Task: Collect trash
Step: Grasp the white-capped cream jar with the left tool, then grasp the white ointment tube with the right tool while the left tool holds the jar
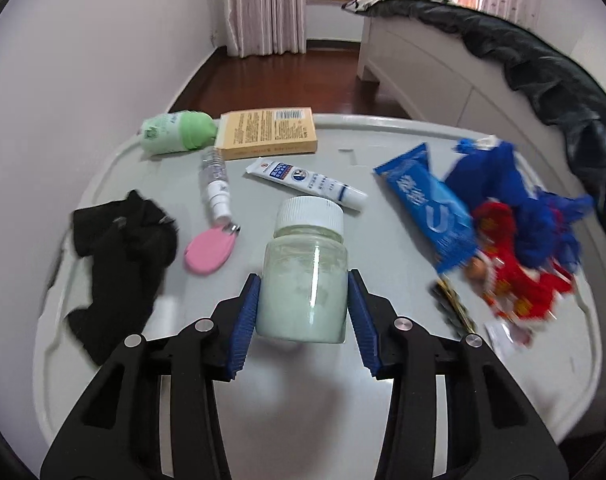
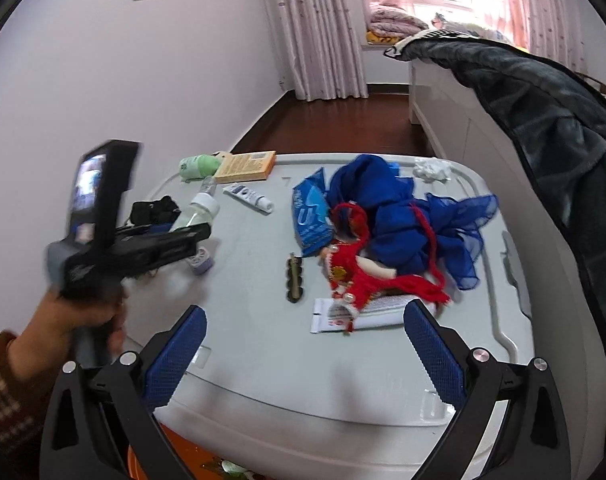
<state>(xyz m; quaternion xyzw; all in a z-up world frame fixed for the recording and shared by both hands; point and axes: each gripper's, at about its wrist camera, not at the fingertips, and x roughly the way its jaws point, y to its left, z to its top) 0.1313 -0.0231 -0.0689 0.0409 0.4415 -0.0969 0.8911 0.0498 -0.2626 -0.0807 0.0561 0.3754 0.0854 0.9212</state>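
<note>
My left gripper (image 1: 303, 296) is shut on a pale green plastic jar (image 1: 305, 280) with a white ribbed cap, held a little above the grey table top (image 1: 303, 400). In the right wrist view the left gripper (image 2: 199, 236) shows at the left with the jar (image 2: 197, 212) in it. My right gripper (image 2: 303, 344) is open and empty above the table's near edge. A blue snack wrapper (image 2: 309, 216), a white wrapper (image 2: 359, 316) and a crumpled white tissue (image 2: 431, 170) lie on the table.
On the table lie a black sock (image 1: 119, 264), a pink clip (image 1: 211, 252), a small bottle (image 1: 215, 184), a white tube (image 1: 307, 184), a yellow box (image 1: 267, 132), a green bottle (image 1: 175, 132), a blue scarf (image 2: 403, 216), a red knitted doll (image 2: 363, 276) and a dark strip (image 2: 295, 278). A bed (image 2: 503, 120) stands to the right.
</note>
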